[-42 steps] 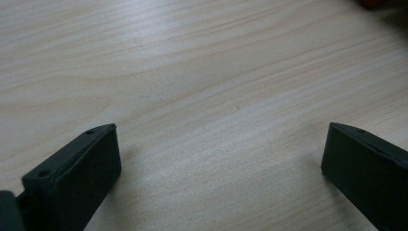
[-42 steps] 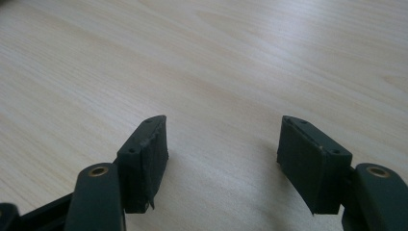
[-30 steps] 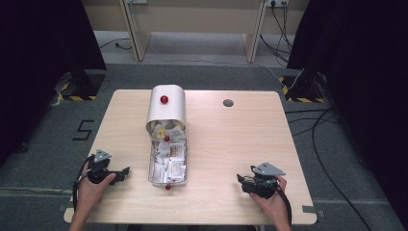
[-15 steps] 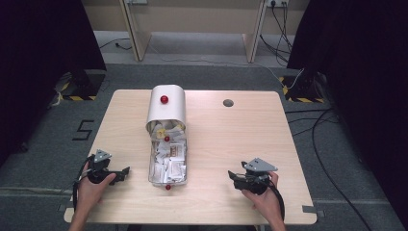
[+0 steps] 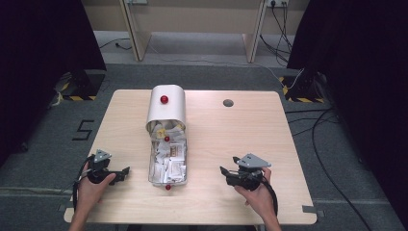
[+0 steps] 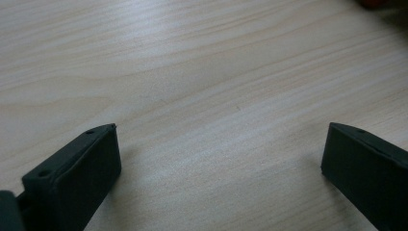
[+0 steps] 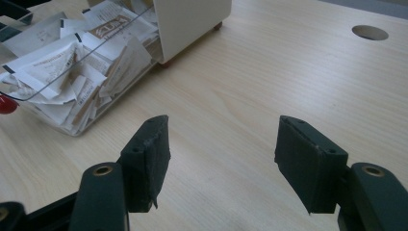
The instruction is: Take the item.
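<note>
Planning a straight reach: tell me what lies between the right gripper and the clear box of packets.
Only bare table, seen in the high view.

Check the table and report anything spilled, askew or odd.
Nothing is spilled. The clear drawer stands pulled out of the white box, crammed with paper sachets lying crumpled at all angles, yet all inside its walls. Both grippers are open over bare table.
</note>
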Tool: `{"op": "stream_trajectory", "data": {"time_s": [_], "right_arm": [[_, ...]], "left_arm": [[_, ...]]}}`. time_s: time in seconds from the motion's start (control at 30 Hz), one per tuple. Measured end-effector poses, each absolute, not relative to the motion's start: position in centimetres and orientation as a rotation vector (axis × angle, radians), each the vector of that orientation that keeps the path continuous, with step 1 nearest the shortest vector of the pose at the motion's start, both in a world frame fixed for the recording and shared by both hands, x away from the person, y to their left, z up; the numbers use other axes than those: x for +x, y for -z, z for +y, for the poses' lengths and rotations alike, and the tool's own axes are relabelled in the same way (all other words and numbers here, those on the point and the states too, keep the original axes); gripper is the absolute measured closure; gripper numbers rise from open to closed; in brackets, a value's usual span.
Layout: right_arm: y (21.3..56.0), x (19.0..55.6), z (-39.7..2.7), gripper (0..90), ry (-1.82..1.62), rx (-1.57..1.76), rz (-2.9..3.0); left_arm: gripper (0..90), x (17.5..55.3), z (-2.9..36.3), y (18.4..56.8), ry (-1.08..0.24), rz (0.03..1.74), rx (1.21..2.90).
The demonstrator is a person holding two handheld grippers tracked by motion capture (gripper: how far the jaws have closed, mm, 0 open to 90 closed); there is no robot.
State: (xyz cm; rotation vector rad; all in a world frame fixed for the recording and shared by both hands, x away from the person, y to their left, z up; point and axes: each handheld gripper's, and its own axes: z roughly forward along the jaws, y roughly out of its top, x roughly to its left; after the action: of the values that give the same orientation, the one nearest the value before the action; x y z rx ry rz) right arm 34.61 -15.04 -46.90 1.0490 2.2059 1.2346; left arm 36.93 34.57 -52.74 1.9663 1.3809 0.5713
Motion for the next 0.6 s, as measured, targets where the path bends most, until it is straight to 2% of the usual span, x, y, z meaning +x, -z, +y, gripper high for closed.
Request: {"op": "stream_trajectory", "data": {"time_s": [0.6], "right_arm": [[45.5, 34.7, -11.2, 40.3, -1.294, 0.947, 2.241]], "left_arm": [[0.0, 36.9, 34.6, 52.7, -0.571, 1.380, 1.967]]}}
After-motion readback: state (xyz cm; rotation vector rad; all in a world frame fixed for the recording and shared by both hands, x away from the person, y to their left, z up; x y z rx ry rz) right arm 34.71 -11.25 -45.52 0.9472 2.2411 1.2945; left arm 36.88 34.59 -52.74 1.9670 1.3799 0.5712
